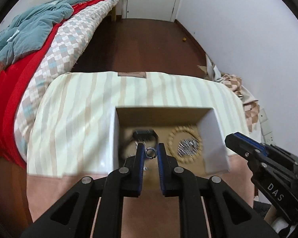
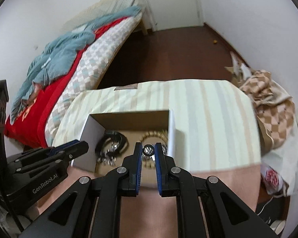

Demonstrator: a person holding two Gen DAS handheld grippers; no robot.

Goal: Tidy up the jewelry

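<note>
Small ring dark glossy metal, second ring same finish. Gripper fingers matt black plastic, ribbed blue pads. Box smooth white card outside, brown matt cardboard inside. Beaded bracelet looks pale wood. Striped cloth soft woven cotton. Floor dark polished wood.

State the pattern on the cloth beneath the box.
Pale cream and beige stripes on the cloth; right wrist view.

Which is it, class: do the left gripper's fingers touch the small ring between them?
Touching. The left wrist view shows the ring pinched between both fingers, with no gap.
</note>
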